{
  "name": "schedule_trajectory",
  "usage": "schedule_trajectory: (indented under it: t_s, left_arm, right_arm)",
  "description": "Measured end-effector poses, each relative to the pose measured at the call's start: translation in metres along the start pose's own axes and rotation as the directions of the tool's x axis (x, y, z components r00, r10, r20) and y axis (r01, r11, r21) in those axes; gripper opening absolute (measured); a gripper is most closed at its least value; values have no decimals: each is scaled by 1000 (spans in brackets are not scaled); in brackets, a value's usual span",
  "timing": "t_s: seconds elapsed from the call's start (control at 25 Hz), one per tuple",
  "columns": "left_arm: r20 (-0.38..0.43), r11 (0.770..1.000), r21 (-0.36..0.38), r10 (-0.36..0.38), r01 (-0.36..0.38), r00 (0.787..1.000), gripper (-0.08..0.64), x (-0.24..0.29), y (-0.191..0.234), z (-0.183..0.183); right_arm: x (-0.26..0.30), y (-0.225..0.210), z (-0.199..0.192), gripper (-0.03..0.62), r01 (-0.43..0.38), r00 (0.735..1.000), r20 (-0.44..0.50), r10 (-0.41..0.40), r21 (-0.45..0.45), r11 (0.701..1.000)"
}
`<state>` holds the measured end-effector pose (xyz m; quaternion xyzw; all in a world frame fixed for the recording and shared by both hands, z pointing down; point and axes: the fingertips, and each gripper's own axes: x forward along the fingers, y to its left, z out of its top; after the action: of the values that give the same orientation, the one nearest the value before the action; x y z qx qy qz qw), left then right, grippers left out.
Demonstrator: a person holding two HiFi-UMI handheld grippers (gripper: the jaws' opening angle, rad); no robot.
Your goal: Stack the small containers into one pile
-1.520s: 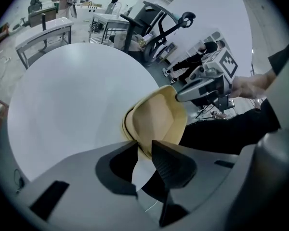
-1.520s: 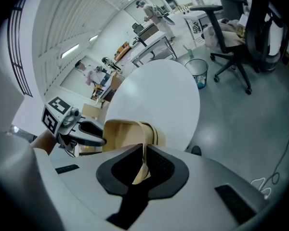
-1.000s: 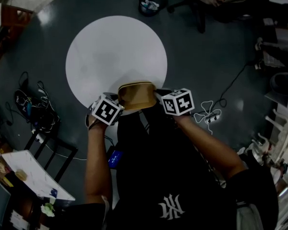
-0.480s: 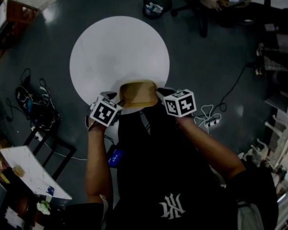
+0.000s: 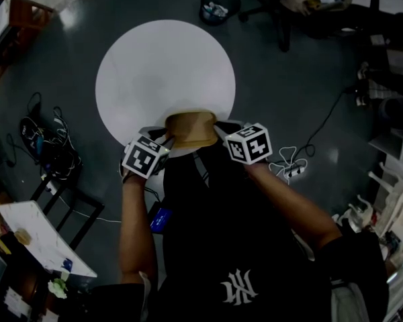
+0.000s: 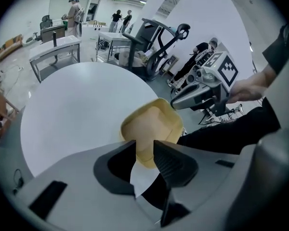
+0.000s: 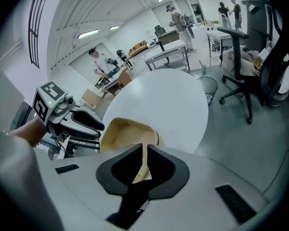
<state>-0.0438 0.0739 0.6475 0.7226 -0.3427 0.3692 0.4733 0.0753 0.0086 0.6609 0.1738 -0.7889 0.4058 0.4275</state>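
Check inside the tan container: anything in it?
The tan container shows a bare inner floor in the left gripper view, nothing loose. Its nearest corner is covered, so that part cannot be seen.

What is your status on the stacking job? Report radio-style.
Right gripper shut on tan container wall. Left gripper jaws just closing, container corner gripped between them. Container over white table near edge. No obstruction seen.

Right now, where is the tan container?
Head view, centre: the tan container is at the round white table's near edge, its rim in the right gripper's jaws.
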Motion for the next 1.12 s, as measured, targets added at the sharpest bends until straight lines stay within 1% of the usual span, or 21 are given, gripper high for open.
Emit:
schedule_trajectory:
  t_s: [0.16, 0.32, 0.44, 0.56, 0.64, 0.72, 0.76, 0.8, 0.84, 0.88, 0.96, 1.04, 1.12]
  left_arm:
    - [-17, 1000, -21, -8, 8, 1000, 112, 11, 2, -7]
    - [-12, 999, -32, -6, 5, 1000, 94, 13, 8, -8]
    - [-6, 999, -32, -1, 1, 1000, 101, 13, 9, -6]
    - [43, 999, -36, -19, 21, 999, 101, 9, 6, 4]
    - [91, 999, -38, -32, 35, 995, 100, 3, 5, 16]
    - [158, 998, -47, -41, 49, 987, 98, -8, -3, 30]
    - [208, 997, -51, -43, 55, 977, 94, -19, -12, 41]
    - [271, 997, -49, -38, 53, 962, 87, -35, -23, 55]
    - [344, 998, -39, -24, 40, 939, 80, -54, -32, 71]
    - [419, 999, -28, -7, 20, 908, 69, -74, -39, 86]
    - [547, 1000, -6, 28, -30, 836, 51, -110, -44, 112]
    - [644, 995, 26, 57, -97, 762, 31, -145, -42, 134]
    - [724, 984, 51, 80, -168, 685, 15, -182, -46, 152]
  right_arm:
    - [5, -5, -3, 52, -1, 1000, -14, 1, -2, 1000]
    - [8, -5, -2, 52, -8, 1000, -15, 8, -18, 1000]
    - [10, -5, -2, 52, -17, 1000, -13, 17, -27, 999]
    - [11, 0, 4, 52, -37, 999, 4, 37, -50, 998]
    - [10, 7, 19, 52, -60, 997, 40, 64, -86, 994]
    - [1, 18, 35, 52, -94, 991, 83, 105, -122, 988]
    - [-9, 26, 43, 52, -117, 985, 107, 132, -135, 984]
    - [-20, 35, 51, 52, -144, 977, 134, 164, -147, 979]
    - [-33, 46, 61, 52, -172, 966, 164, 198, -159, 972]
    - [-47, 57, 73, 52, -201, 952, 198, 235, -175, 964]
    - [-75, 78, 107, 52, -251, 911, 273, 310, -230, 940]
    - [-101, 100, 148, 52, -282, 854, 350, 385, -310, 908]
    - [-129, 125, 180, 52, -308, 780, 412, 472, -404, 861]
